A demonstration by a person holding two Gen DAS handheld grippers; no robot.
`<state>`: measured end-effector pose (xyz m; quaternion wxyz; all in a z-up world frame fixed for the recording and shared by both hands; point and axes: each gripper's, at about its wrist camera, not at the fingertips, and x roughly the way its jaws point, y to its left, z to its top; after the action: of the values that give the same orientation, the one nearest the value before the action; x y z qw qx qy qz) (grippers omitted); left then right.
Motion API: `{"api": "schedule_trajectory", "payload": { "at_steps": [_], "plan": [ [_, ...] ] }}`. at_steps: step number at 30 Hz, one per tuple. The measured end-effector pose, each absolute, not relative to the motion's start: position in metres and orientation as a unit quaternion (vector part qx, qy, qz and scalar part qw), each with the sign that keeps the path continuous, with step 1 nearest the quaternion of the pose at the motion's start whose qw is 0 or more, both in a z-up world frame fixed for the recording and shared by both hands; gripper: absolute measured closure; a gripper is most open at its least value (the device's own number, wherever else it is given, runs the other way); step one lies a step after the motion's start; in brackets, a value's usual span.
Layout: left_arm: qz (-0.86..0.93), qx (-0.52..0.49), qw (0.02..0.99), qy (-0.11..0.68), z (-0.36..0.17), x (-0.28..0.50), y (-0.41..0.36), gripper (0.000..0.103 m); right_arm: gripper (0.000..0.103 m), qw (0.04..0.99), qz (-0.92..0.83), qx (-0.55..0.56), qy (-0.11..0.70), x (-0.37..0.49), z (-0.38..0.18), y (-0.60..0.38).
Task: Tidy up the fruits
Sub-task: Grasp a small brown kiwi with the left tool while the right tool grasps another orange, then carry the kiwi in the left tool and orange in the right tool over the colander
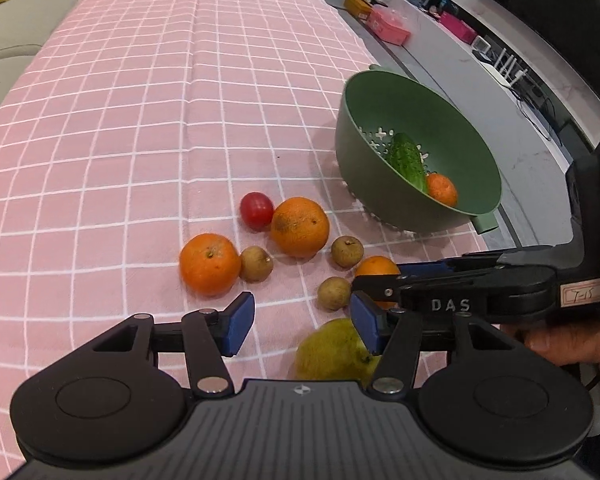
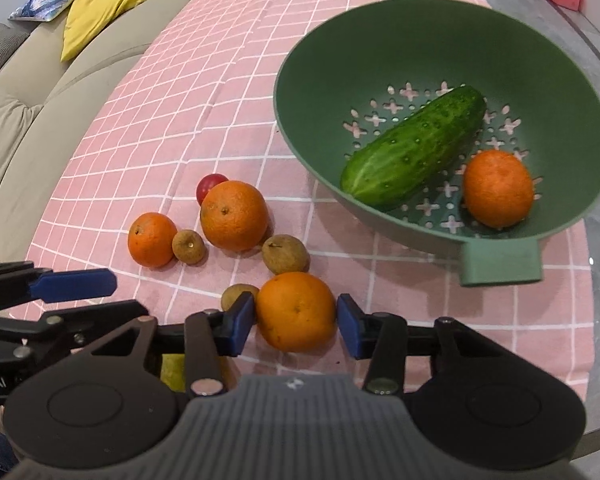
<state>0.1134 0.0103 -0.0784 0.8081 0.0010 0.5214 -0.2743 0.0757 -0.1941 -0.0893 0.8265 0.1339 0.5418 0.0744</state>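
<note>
Right hand-held gripper (image 2: 296,318) brackets the nearest orange (image 2: 296,311) on the worktop (image 2: 140,120), at 7 o'clock from the green colander (image 2: 500,256); its pads sit just beside the peel on both sides, and firm contact cannot be confirmed. Left hand-held gripper (image 1: 302,322) is released, holding nothing, above a yellow-green fruit (image 1: 332,352). Expect the orange to be moderately heavy, firm, round and prone to rolling. Grip across its widest girth with modest pressure to avoid bruising.
</note>
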Motion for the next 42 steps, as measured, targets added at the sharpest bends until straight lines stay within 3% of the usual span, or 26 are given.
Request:
{"api": "schedule_trajectory", "payload": {
  "at_steps": [8, 15, 21, 42],
  "plan": [
    [-0.292, 0.04, 0.785, 0.544, -0.089, 0.125, -0.019, 0.037, 0.062, 0.82, 0.058, 0.144, 0.551, 0.073, -0.087, -0.21],
    [-0.285, 0.08, 0.763, 0.574, -0.109, 0.134, -0.054, 0.051, 0.062, 0.818, 0.036, 0.156, 0.552, 0.062, -0.085, -0.235],
    [-0.275, 0.099, 0.752, 0.591, -0.118, 0.142, -0.069, 0.071, 0.062, 0.817, 0.029, 0.158, 0.554, 0.058, -0.087, -0.242],
    [-0.273, 0.071, 0.782, 0.556, -0.083, 0.133, -0.055, 0.073, 0.062, 0.823, 0.042, 0.157, 0.544, 0.053, -0.075, -0.243]
  ]
}}
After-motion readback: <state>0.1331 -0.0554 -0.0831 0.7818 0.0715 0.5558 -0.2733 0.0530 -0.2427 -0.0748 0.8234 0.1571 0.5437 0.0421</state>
